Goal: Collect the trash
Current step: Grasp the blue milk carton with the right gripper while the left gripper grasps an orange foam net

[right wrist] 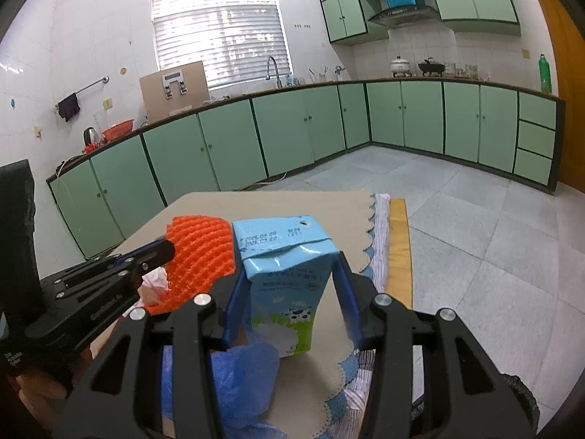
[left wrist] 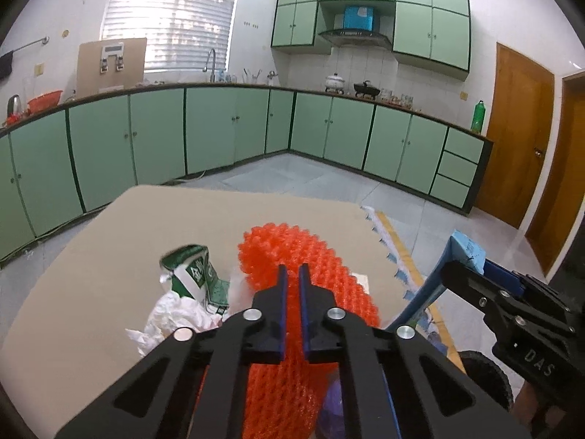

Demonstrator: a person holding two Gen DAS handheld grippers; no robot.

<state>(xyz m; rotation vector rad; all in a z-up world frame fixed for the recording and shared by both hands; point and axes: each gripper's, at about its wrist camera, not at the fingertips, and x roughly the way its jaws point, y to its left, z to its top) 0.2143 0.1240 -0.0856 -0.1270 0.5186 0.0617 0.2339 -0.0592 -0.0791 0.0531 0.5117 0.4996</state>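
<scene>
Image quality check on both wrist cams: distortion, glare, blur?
Left wrist view: strong fisheye bending of the cabinets, dark vignette corners, the window blinds blown out; the orange foam net between the left gripper fingers is sharp.
Right wrist view: same bending and blown-out window; the milk carton in the right gripper is legible, the blue plastic bag nearest the lens is soft.

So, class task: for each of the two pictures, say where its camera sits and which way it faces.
Left wrist: rides the left gripper, facing the orange foam net it pinches; the right gripper shows at right.
Right wrist: rides the right gripper, facing the blue milk carton it grips; the left gripper shows at left.
Shared: net, carton, beige mat, green cabinets.
</scene>
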